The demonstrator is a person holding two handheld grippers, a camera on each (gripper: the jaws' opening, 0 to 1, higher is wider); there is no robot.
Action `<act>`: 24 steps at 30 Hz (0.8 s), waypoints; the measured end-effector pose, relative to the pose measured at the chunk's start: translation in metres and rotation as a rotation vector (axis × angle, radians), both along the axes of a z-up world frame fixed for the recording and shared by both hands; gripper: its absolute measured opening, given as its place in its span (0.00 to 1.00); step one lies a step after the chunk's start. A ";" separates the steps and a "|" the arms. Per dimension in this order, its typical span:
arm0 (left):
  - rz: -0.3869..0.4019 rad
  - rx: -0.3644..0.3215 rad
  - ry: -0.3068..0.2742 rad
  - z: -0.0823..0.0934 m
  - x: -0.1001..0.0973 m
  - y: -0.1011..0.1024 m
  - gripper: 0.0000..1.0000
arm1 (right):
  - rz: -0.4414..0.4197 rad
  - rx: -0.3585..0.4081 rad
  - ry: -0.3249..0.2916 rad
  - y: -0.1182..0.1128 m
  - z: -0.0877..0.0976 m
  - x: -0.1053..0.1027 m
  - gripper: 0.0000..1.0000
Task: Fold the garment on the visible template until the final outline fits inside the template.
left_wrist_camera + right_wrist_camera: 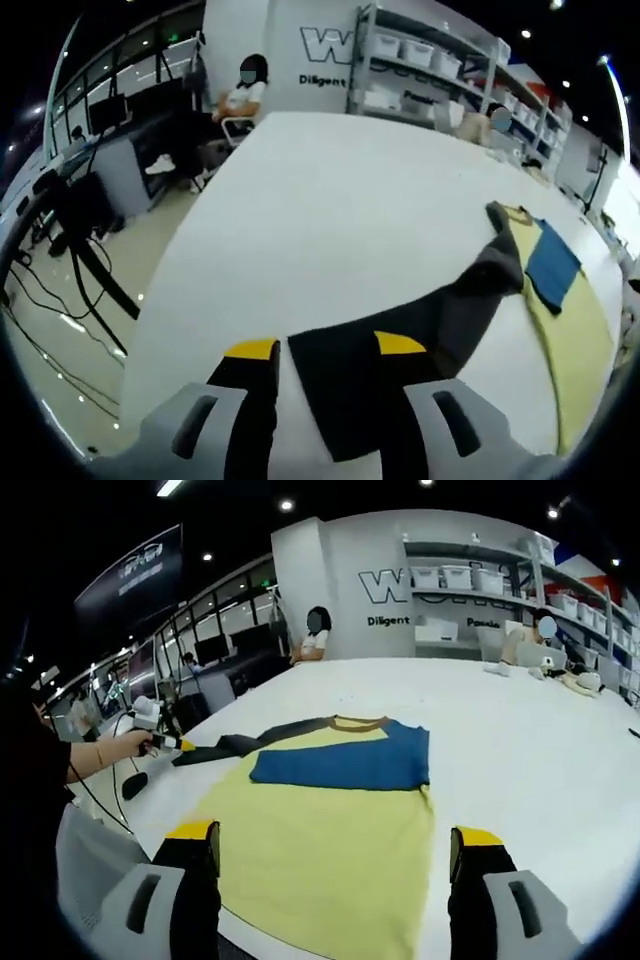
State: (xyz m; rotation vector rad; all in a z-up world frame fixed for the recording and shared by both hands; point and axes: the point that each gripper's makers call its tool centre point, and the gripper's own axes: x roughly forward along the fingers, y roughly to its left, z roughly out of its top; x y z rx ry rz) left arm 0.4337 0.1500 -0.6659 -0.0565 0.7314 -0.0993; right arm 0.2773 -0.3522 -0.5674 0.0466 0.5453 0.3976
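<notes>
- A colour-block T-shirt [330, 820] is seen in the right gripper view lying flat on the white counter [520, 740], collar away from the camera.
- The T-shirt body is yellow; a blue panel [345, 760] crosses the chest, and a dark grey sleeve [225, 748] extends toward the left gripper [172, 743].
- A brown collar band [360, 721] is visible at the neckline.
- In the left gripper view the left gripper [325, 350] is closed on the dark grey sleeve [420, 330]; the fabric passes between the yellow-tipped jaws and trails back to the T-shirt [560, 310] at the right.
- The sleeve is stretched out across the counter [330, 210] away from the T-shirt body.
- The right gripper [335, 845] is positioned above the near hem of the T-shirt, with the jaws wide apart and nothing held between them.
- In the right gripper view the left gripper is held in a person's hand [128, 743] at the left counter edge.
- No template outline can be distinguished on the counter.
- Seated persons [315, 635] and storage shelving [480, 590] are visible beyond the counter.
</notes>
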 end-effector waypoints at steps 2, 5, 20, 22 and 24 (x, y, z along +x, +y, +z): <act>-0.011 0.027 0.003 -0.002 0.001 0.001 0.26 | -0.002 -0.009 0.002 -0.002 -0.001 0.000 0.93; -0.031 0.096 0.010 -0.005 -0.001 0.003 0.19 | -0.006 -0.005 0.003 -0.002 -0.001 -0.001 0.94; -0.036 0.131 -0.023 0.011 0.010 0.004 0.00 | 0.011 -0.056 0.014 -0.002 -0.007 -0.001 0.94; -0.029 0.121 -0.044 0.019 0.016 0.006 0.00 | 0.009 -0.053 0.013 -0.003 -0.007 0.000 0.95; -0.023 0.128 -0.055 0.025 0.020 0.008 0.00 | 0.011 -0.056 0.015 -0.003 -0.007 0.000 0.95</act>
